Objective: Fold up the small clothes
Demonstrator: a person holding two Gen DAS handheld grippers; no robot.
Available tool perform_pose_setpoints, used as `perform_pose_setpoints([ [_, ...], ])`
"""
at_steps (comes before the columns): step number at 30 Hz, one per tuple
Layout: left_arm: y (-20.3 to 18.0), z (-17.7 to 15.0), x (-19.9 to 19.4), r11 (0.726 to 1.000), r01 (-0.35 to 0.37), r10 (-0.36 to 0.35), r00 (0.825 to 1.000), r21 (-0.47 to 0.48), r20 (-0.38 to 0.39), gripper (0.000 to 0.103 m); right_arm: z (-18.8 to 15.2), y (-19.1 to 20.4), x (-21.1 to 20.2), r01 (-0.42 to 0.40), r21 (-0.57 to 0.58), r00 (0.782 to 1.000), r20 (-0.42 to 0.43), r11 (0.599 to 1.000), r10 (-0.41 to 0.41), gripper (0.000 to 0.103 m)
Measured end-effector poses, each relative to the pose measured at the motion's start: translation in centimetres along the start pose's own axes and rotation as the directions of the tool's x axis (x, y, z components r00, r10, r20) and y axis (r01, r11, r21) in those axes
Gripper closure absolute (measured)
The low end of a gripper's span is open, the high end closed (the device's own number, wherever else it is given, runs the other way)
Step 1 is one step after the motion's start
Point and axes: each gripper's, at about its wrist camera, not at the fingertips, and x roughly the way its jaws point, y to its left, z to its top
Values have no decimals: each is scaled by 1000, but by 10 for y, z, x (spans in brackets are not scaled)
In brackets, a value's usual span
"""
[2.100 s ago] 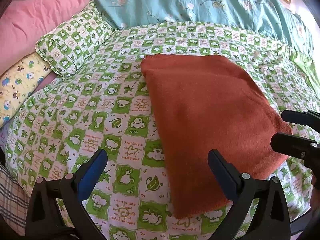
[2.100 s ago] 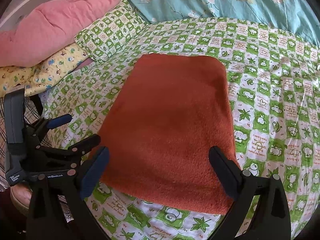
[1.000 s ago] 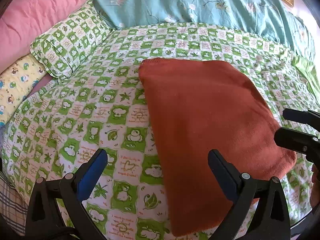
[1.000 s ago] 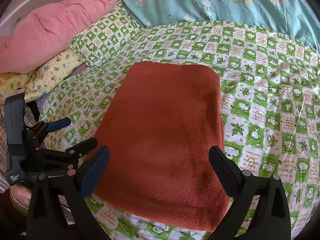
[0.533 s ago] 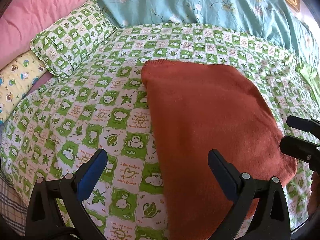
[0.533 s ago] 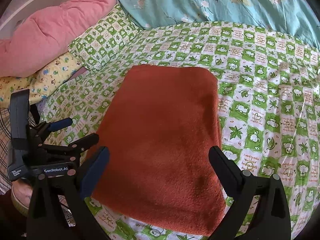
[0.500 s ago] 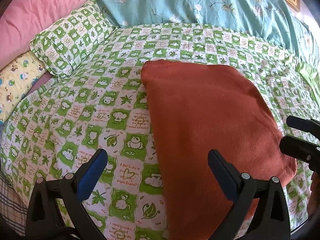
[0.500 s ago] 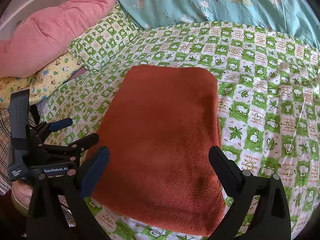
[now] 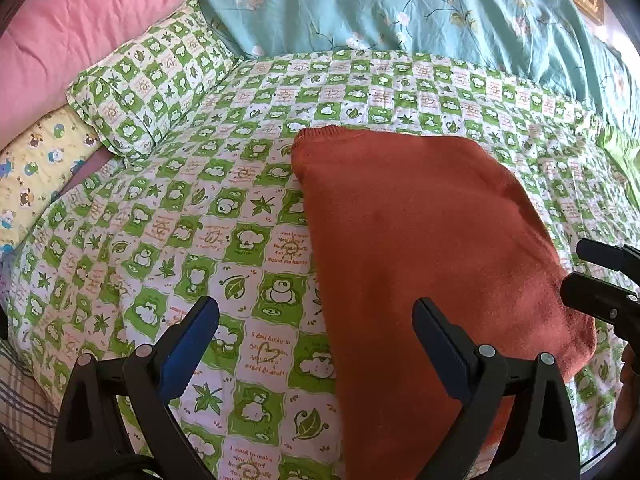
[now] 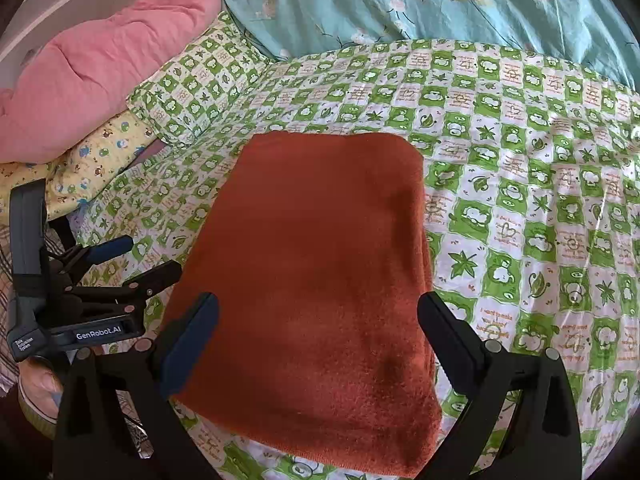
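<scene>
A rust-orange knit garment [image 9: 420,240] lies folded into a flat rectangle on the green-and-white patterned bed sheet [image 9: 192,216]; it also fills the middle of the right wrist view [image 10: 320,264]. My left gripper [image 9: 316,340] is open and empty, above the garment's near left edge. My right gripper [image 10: 318,332] is open and empty, above the garment's near end. Each gripper shows in the other's view: the right one at the right edge [image 9: 600,280], the left one at the left [image 10: 116,268].
A matching green patterned pillow [image 9: 148,84], a pink pillow [image 9: 68,32] and a yellow cartoon-print pillow [image 9: 32,168] lie at the left. A teal floral duvet [image 9: 400,4] lies across the back. A plaid cloth [image 9: 20,400] is at the near left edge.
Both grippers stay open and shift slightly over the bed. The garment lies as before.
</scene>
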Motion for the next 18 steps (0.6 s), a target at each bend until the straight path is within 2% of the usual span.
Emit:
perform_pose_setpoints([
  [10,-3,-1,-6,1000,-5,5,1000,6,-3,5,-2,-4,-4,-6,8,1000,-4,1000,6,4],
  [18,-2,-6,-3,1000,-3,3,1000,2,-14,5,-6,-3,9,-54,44,998,-11,998,55,4],
])
